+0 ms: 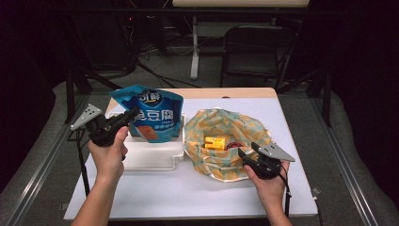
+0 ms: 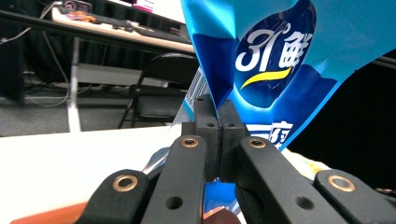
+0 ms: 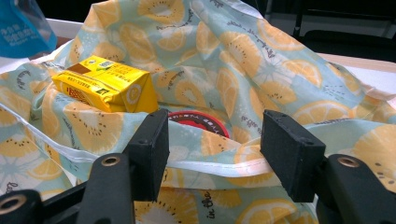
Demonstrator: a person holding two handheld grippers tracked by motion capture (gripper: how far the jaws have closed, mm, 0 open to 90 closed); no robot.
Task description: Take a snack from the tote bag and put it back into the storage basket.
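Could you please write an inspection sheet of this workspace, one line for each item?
Surface: white table, with a wooden strip along its far edge.
Job's things: blue snack pouch held upright above a white tray; fruit-print fabric bag lies open and holds a yellow carton and a red round lid.
Clutter: nothing seen.
Grippers: left gripper shut on the pouch edge; right gripper has its fingers on either side of the bag's white-piped rim, whether they press it cannot be told.
Cables: a black one trails from the right gripper toward the near edge.
Surroundings: dark room, black chair and a desk leg behind the table.
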